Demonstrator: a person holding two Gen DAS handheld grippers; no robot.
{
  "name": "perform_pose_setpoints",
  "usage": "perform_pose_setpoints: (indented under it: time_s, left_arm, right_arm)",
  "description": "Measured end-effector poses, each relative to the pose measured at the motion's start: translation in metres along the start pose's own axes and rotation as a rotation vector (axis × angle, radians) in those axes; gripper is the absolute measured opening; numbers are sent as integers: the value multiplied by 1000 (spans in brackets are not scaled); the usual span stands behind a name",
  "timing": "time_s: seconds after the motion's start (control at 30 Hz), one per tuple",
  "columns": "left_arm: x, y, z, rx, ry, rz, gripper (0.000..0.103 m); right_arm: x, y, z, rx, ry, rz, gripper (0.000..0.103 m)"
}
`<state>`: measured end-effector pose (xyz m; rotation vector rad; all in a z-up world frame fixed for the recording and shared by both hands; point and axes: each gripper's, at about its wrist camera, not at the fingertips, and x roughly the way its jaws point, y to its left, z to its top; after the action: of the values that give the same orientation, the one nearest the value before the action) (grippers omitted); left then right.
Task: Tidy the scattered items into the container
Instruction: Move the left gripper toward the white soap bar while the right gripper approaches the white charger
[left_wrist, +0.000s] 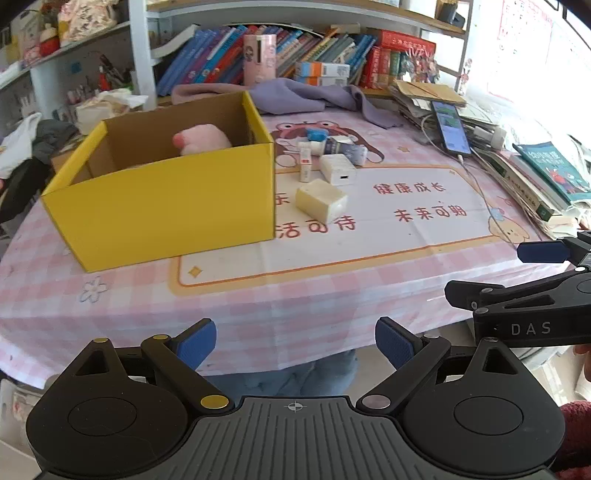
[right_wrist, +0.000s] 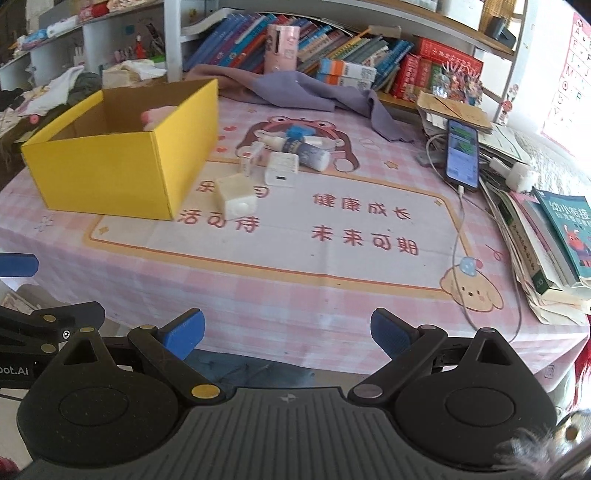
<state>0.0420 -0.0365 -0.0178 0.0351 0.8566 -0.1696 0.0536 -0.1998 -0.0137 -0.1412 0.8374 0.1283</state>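
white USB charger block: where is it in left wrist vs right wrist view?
Left wrist: white USB charger block right of centre, upper half, just behind the cream block.
Right wrist: charger just left of centre, upper half, behind and right of the cream block.
Shared landmark: yellow cardboard box, left of the charger in both.

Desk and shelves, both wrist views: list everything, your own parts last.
box: one, yellow, desk left.
plush toy: one, pink, inside box.
cream block: one, beside box.
white charger: one, desk middle.
small bottles and packets: several, white and blue, huddled behind charger.
cloth: one, purple, desk rear.
phone: one, screen lit, cabled, right.
books: many, mixed colours, rear shelf.
book pile: one, right edge.
left tongs: blue pads, open, empty.
right tongs: blue pads, open, empty.
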Motion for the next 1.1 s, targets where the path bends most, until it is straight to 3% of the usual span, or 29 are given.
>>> perform_pose_setpoints:
  time_s: [0.43,0.6,1.1]
  left_arm:
    - [37,-27,28,27,35,-56,95]
    - [50,-43,44,56,14,-75,94]
    - [104,-78,97,51,14,-35,92]
  right_arm:
    - [26,-41,13,33,53,-41,97]
    - [39,-62,26,47,56,-49,94]
    - [95,-125,77,30,52,8,82]
